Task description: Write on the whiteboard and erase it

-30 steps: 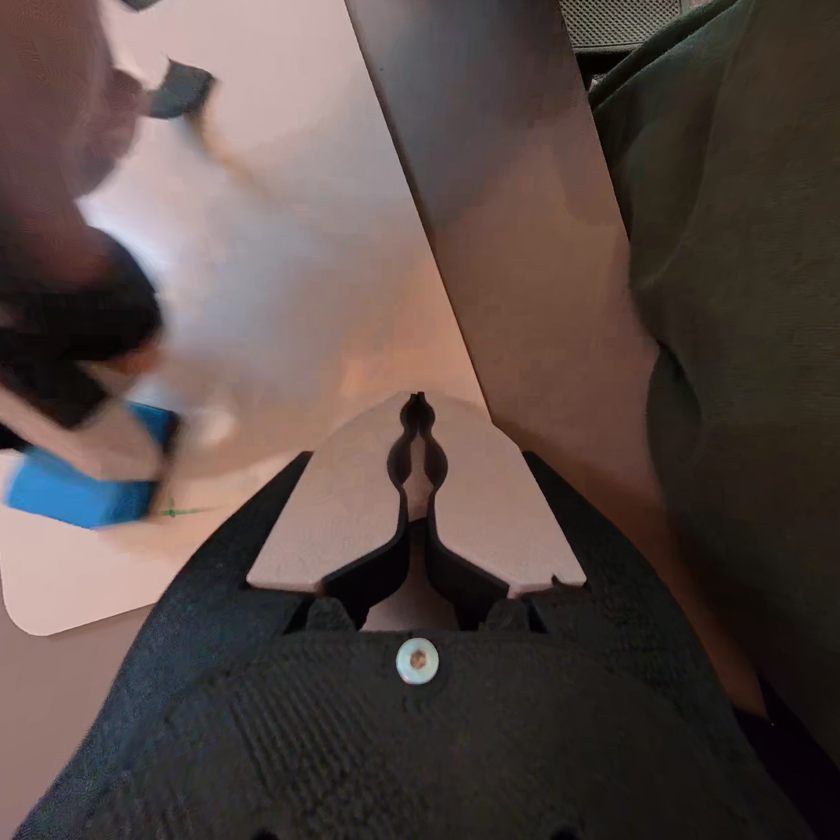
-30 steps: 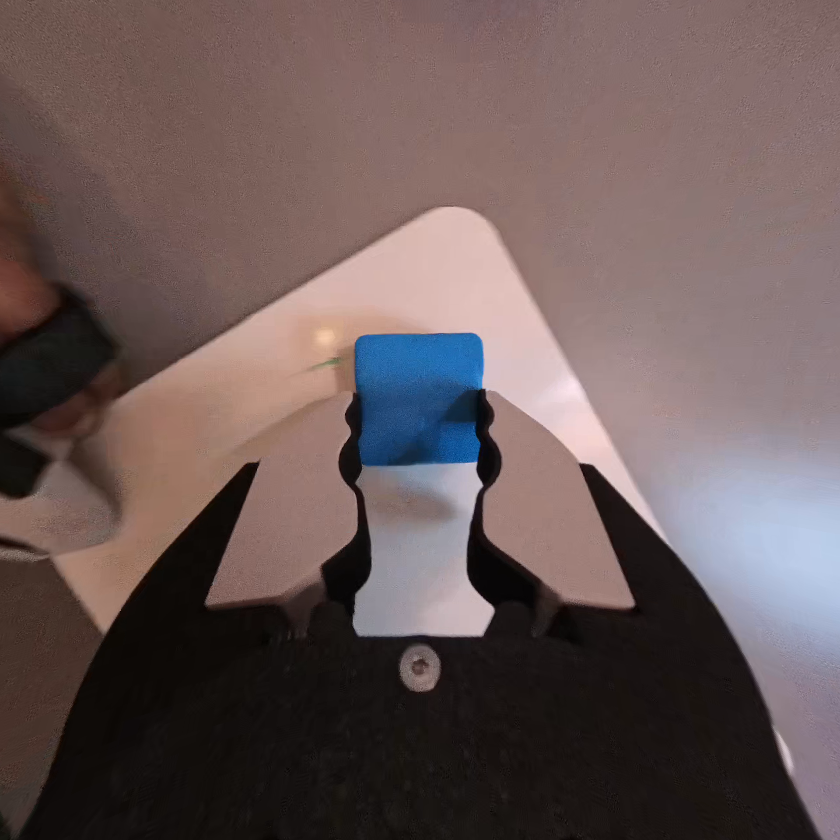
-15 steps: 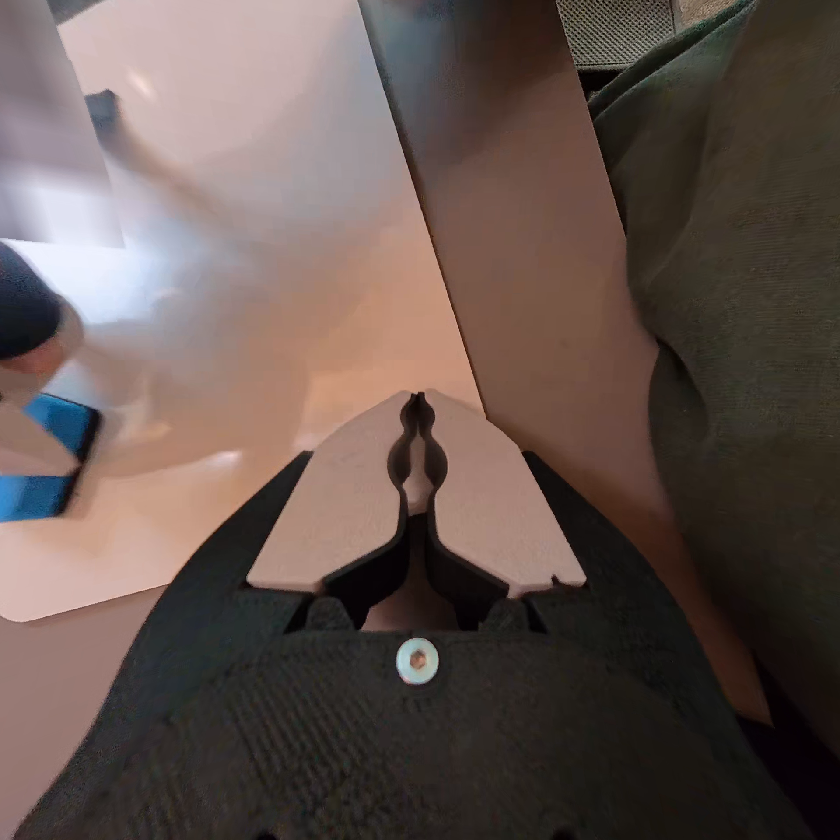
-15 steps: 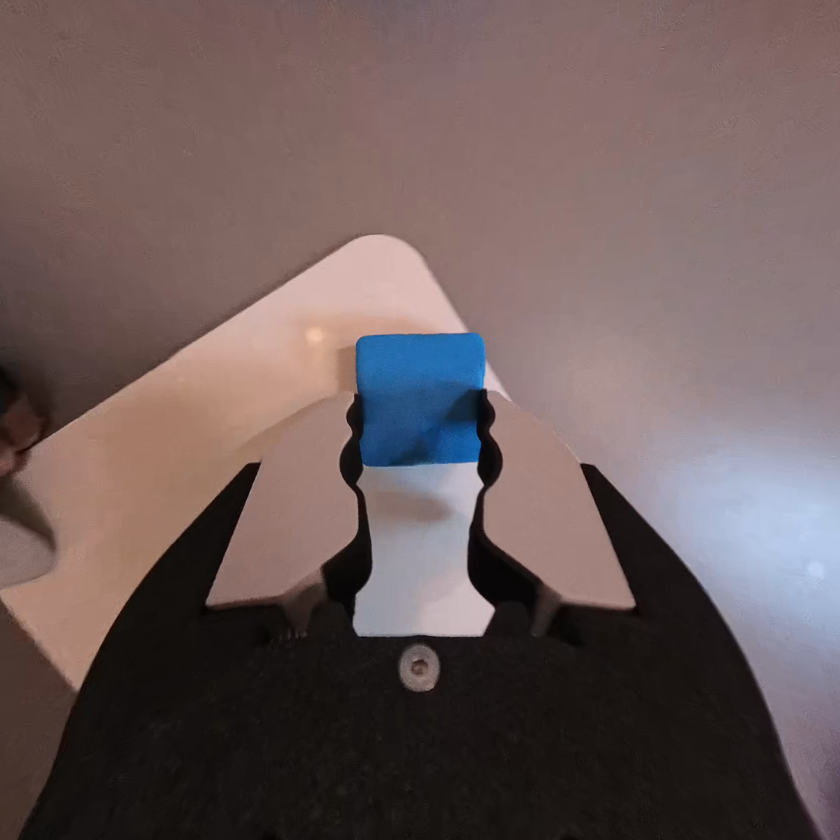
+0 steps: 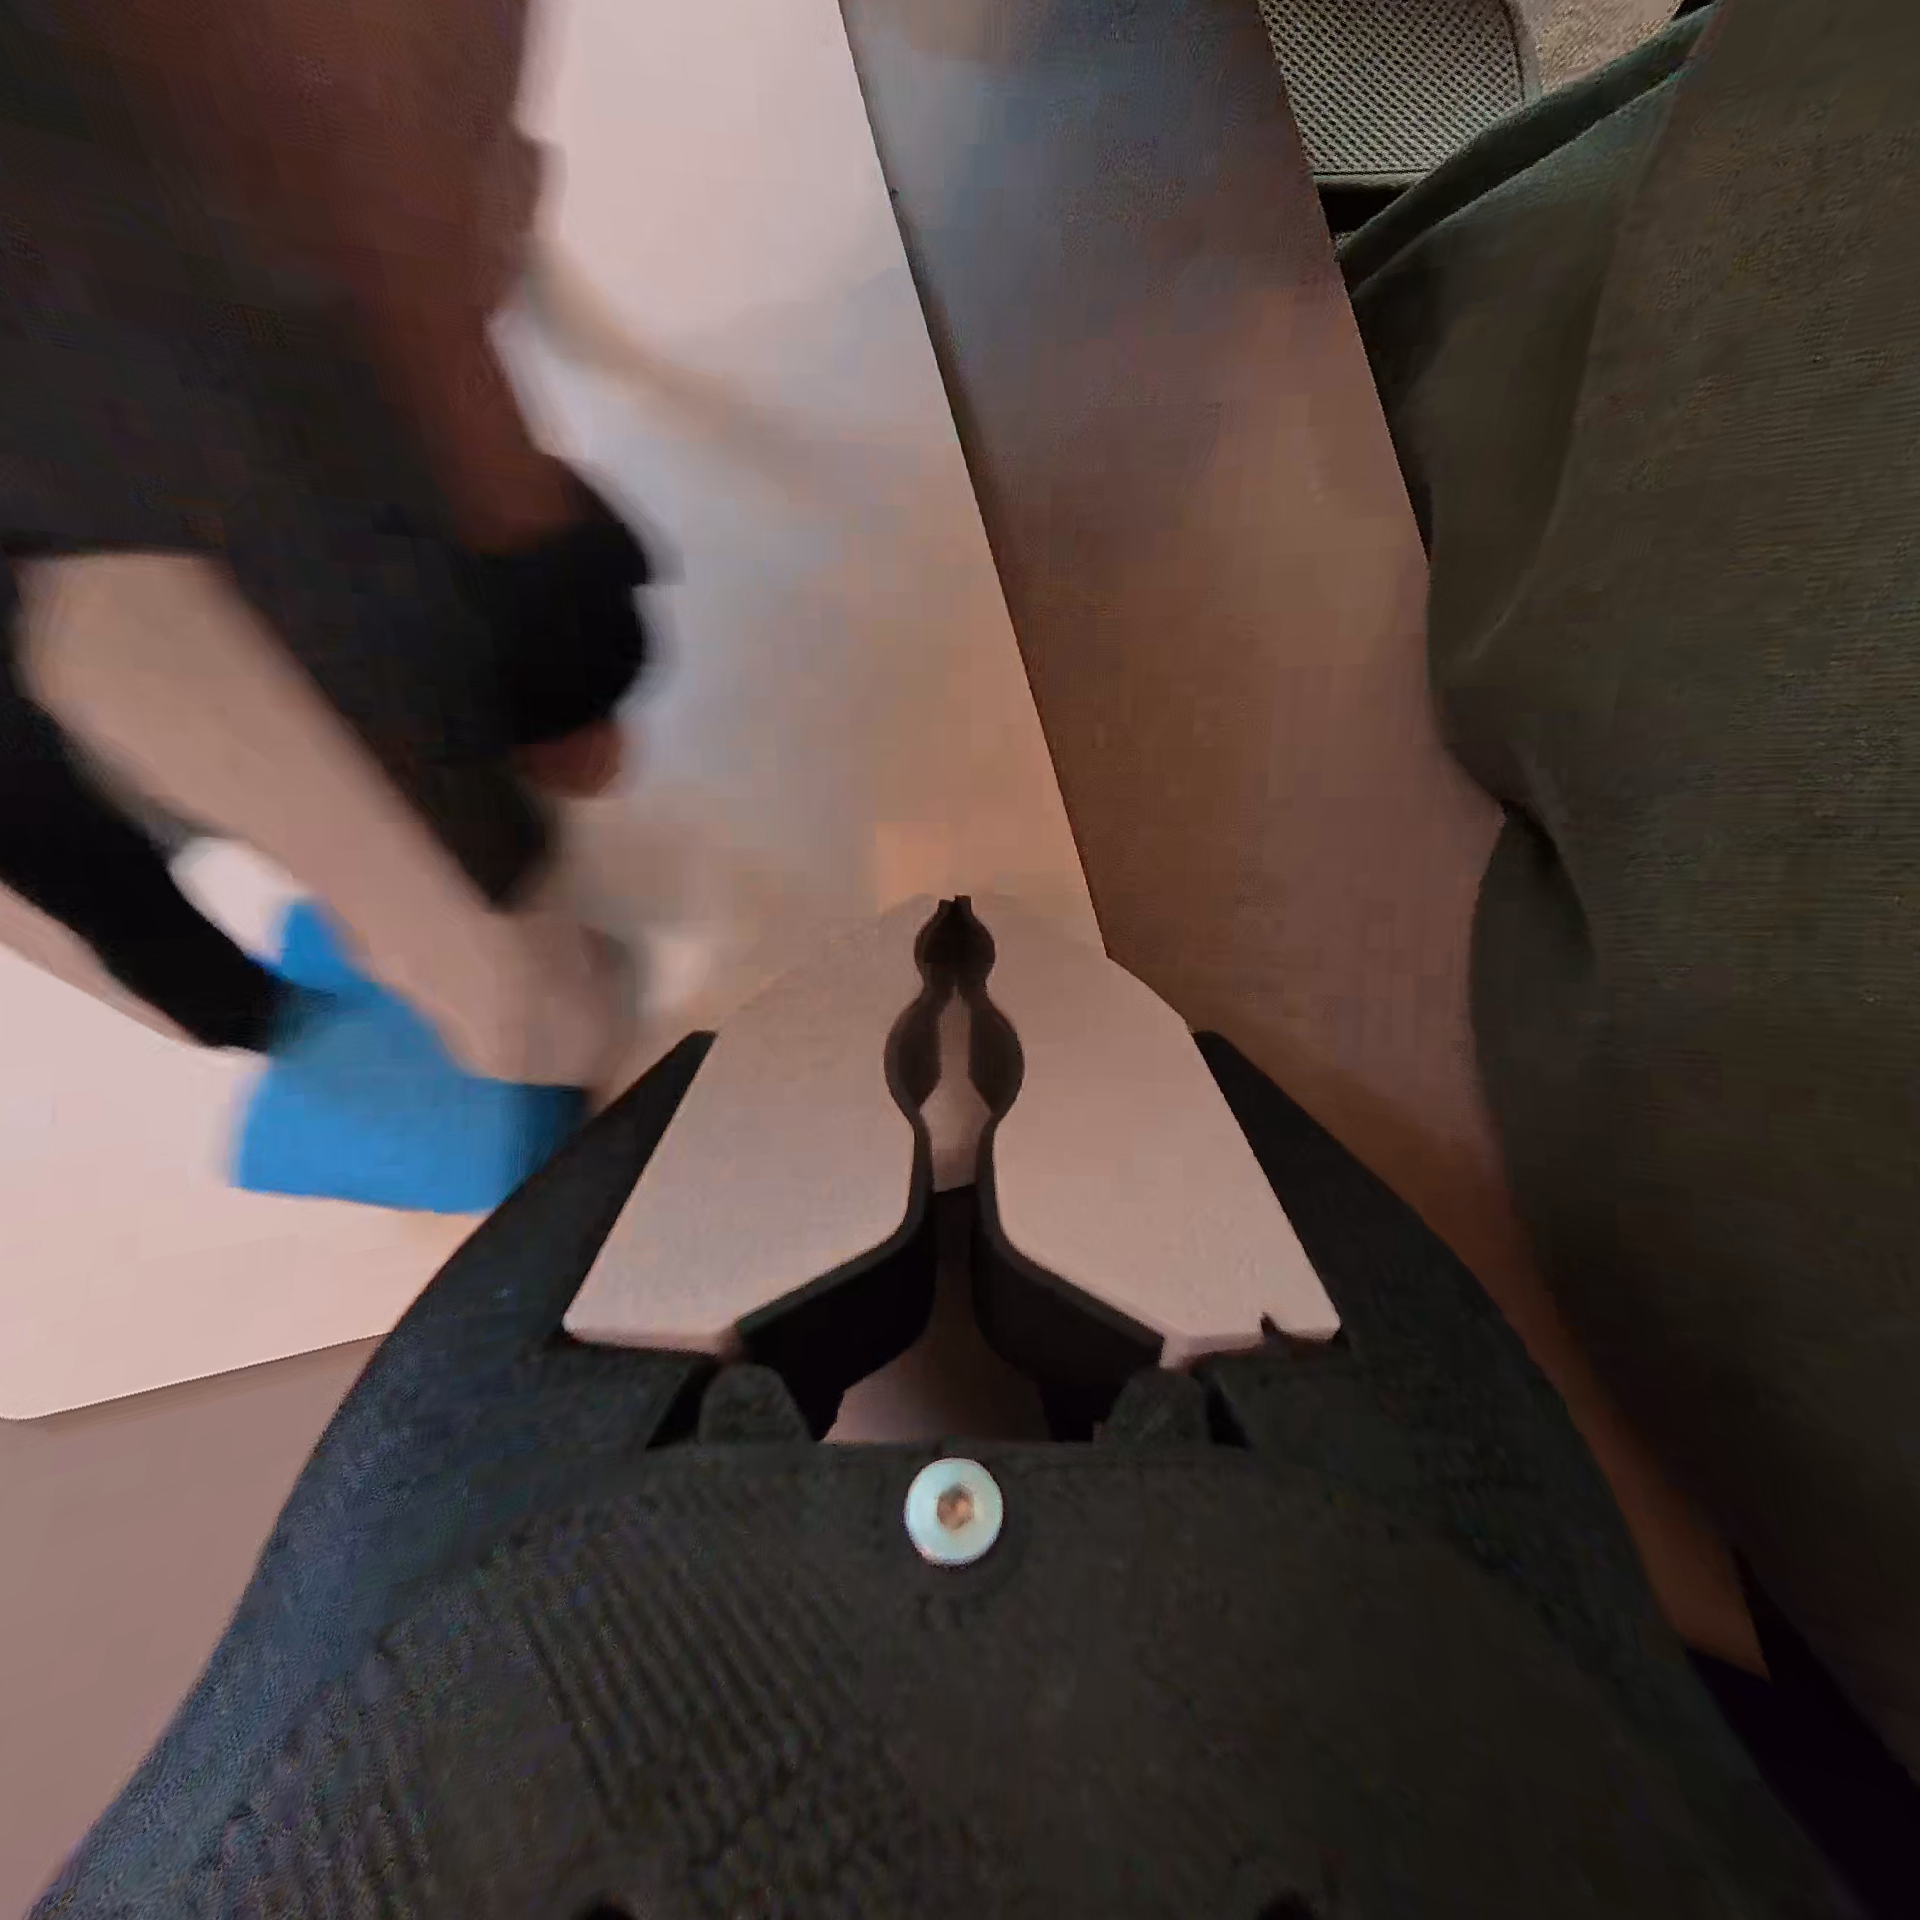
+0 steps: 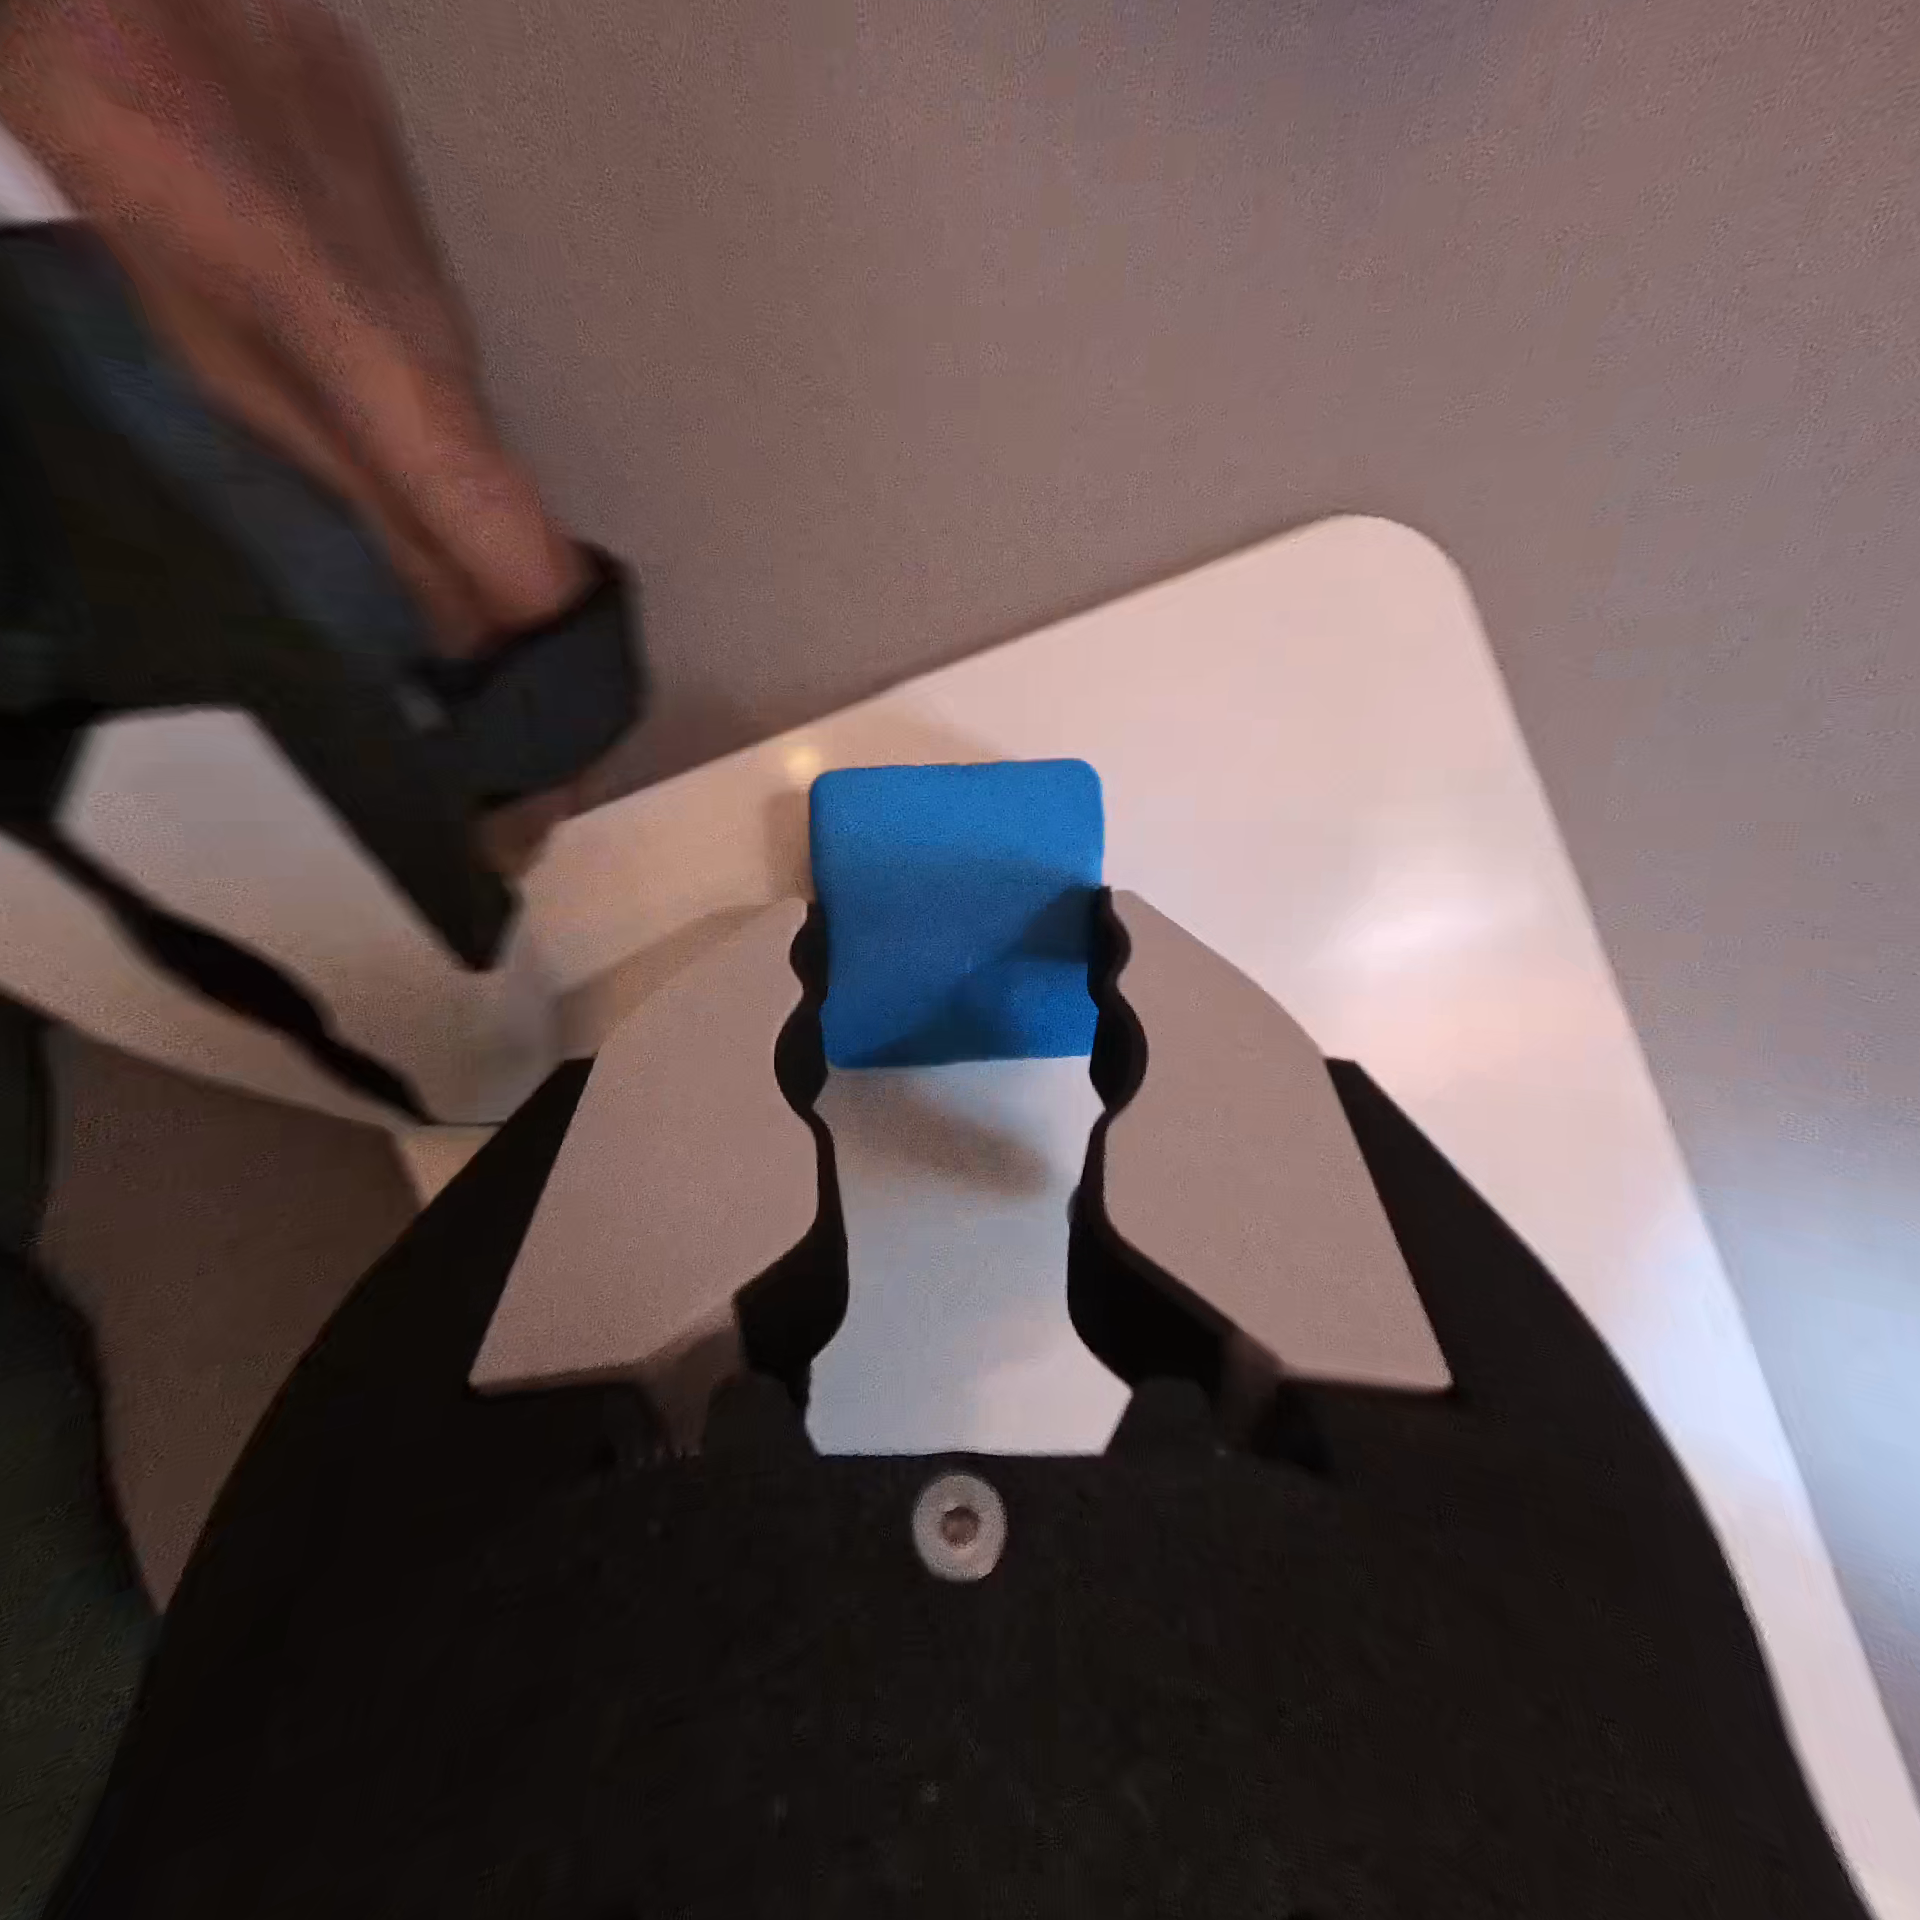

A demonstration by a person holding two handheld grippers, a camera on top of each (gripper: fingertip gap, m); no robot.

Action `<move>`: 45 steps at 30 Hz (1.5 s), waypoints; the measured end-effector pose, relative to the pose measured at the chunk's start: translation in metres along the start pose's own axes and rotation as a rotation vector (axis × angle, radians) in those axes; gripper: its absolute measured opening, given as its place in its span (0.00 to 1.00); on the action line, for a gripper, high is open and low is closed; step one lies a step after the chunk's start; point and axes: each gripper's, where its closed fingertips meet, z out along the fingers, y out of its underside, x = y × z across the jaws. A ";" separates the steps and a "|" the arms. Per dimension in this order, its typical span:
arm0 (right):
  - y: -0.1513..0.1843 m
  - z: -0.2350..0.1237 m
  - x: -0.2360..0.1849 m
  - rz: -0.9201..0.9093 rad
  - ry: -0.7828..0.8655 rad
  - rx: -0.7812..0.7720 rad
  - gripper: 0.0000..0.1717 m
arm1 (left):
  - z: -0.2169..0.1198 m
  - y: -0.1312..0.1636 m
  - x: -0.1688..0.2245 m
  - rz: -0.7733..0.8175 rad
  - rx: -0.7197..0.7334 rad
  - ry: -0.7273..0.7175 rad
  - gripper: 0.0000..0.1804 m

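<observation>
The whiteboard lies flat on a grey-brown table; no marks show on the part in view. My right gripper is shut on a blue foam eraser, both pads pressed on its sides, and holds it down on the board near a rounded corner. In the left wrist view the eraser shows blurred at lower left, close to my left gripper. The left gripper is shut with nothing between its fingers and sits over the whiteboard near its right edge. The left gripper also shows blurred in the right wrist view.
A person's hand holds the left gripper. The person's dark green clothing fills the right of the left wrist view, past the table's edge. A black mesh surface shows at the top right.
The right gripper swept the eraser away across the board, then back close to the left gripper. A small green mark seen beside the eraser a second ago no longer shows. The left gripper stayed shut and still.
</observation>
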 end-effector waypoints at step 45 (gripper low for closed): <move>0.150 -0.120 0.020 0.322 0.194 0.062 0.29 | 0.002 -0.002 -0.001 -0.007 0.013 -0.013 0.00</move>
